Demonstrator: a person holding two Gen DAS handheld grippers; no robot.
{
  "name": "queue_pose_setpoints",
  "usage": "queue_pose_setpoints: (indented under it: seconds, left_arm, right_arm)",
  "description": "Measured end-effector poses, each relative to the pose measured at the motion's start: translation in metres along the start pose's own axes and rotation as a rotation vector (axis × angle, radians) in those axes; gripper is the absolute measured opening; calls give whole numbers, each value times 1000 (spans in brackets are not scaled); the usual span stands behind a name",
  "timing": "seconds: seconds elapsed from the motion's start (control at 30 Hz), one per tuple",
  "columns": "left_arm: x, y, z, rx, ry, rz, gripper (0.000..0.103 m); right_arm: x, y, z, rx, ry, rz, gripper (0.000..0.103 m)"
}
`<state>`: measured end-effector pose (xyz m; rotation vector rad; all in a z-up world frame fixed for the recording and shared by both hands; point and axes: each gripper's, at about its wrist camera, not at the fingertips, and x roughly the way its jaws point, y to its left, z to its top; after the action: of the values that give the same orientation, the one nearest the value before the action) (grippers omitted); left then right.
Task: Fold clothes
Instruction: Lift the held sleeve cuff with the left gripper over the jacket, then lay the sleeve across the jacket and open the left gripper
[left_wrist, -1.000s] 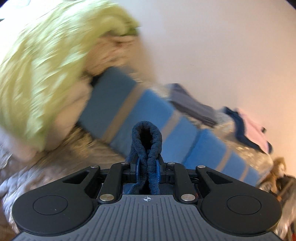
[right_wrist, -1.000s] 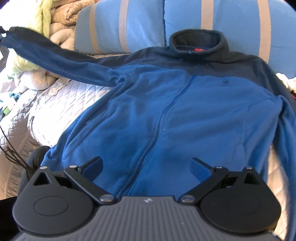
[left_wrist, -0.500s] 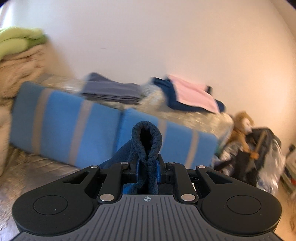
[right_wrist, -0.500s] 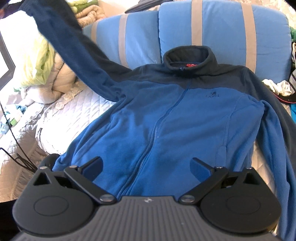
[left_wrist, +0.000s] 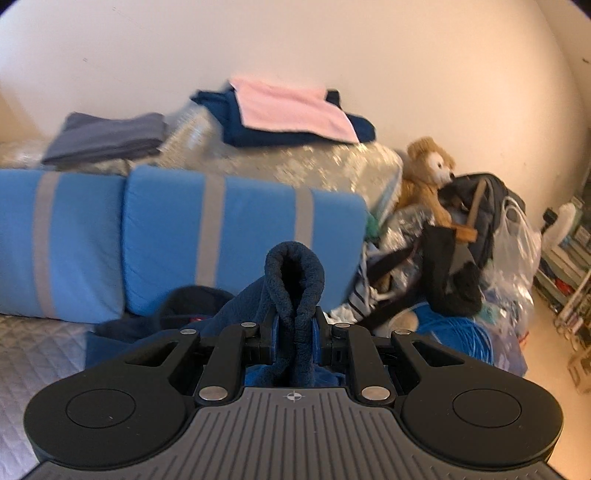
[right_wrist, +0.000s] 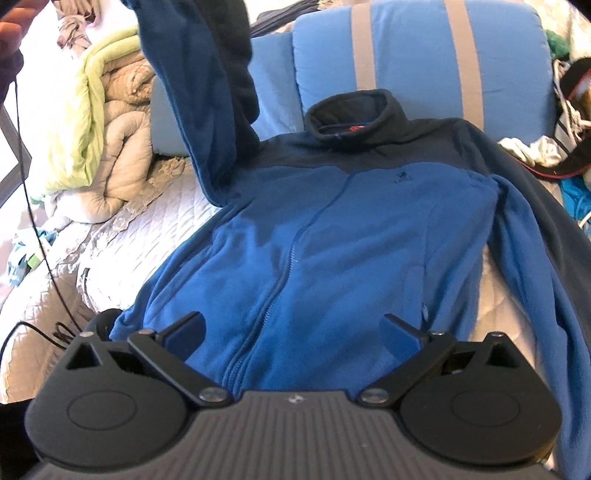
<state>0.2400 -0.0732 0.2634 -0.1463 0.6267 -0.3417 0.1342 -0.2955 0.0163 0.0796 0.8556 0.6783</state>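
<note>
Left wrist view: left gripper (left_wrist: 294, 334) is clamped on the dark cuff (left_wrist: 294, 266) of the jacket sleeve, held above the jacket's collar (left_wrist: 195, 301) in front of the blue cushion (left_wrist: 236, 236); the body of the jacket is mostly hidden here. Right wrist view: right gripper (right_wrist: 293, 330) hangs with jaws apart and empty over the near hem of the jacket (right_wrist: 332, 236), which lies flat, zipped, on the white quilt (right_wrist: 122, 240), with the raised sleeve (right_wrist: 207, 85) at far left. Judgement: lay the sleeve straight across the chest, no twist, before letting go.
</note>
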Motion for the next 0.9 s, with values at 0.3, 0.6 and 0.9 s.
queue_pose_setpoints:
  seconds: [0.3, 0.6, 0.9]
  left_arm:
    - [99, -26, -28, -9, 129, -14, 16]
    - [171, -37, -49, -8, 234, -16, 51]
    - [146, 14, -47, -52, 125, -65, 83]
  right_arm:
    - [-15, -22, -11, 61, -16, -17, 103]
    - [-23, -45, -21, 112, 7, -51, 103]
    - [-15, -70, -17, 169, 9, -54, 103]
